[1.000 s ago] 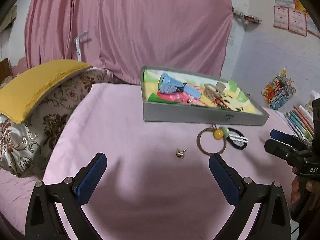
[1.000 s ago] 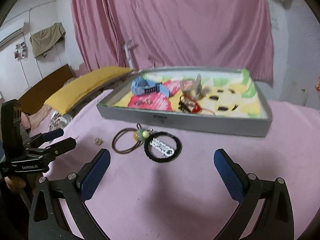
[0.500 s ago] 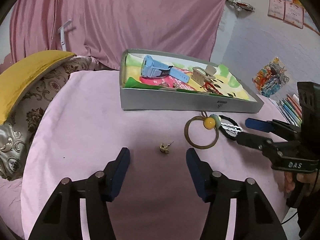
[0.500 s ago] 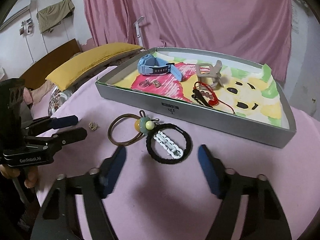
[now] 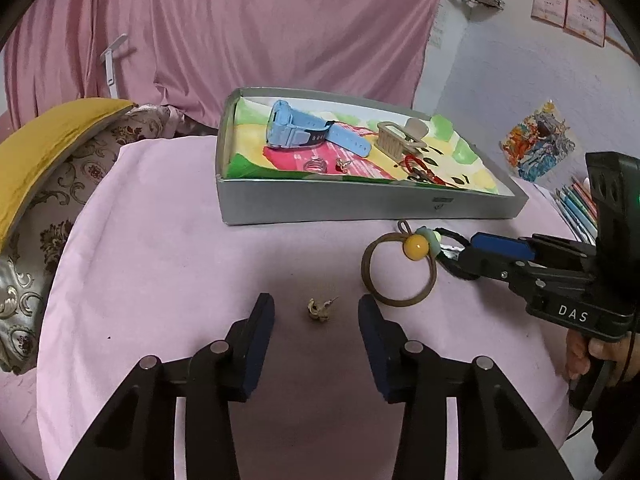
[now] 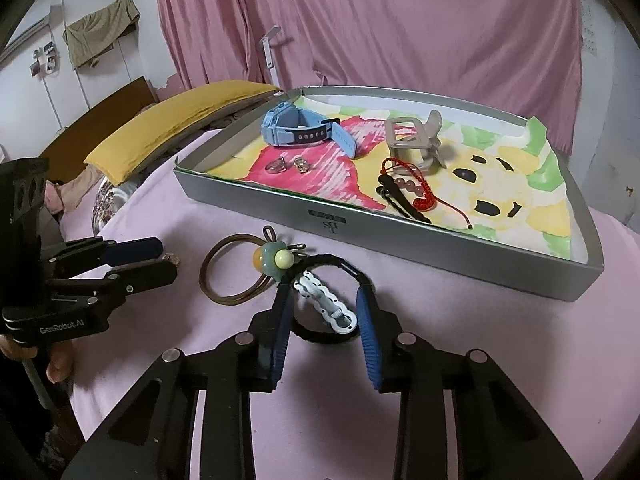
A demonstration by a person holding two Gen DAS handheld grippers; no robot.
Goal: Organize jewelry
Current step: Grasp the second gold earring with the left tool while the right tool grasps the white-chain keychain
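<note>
Pink cloth (image 5: 168, 248) covers the table; pink curtain far behind. Left to right: my left gripper (image 5: 316, 316) is low at the near edge, jaws apart, straddling a small gold earring (image 5: 319, 308) without touching it. Just right lies a brown hair tie (image 5: 398, 268) with a yellow bead. Further right, my right gripper (image 6: 324, 316) has its jaws apart around a black hair tie (image 6: 340, 268) carrying a white charm; not clamped. Grey tray (image 5: 360, 208) sits far, already holding a blue watch (image 5: 300, 130), rings, claw clip and red bracelet. Step in hand, as I judge: pre-grasp on both pieces. Next: close gently, lift, carry to tray. Earring is tiny; risk of pinching cloth.
</note>
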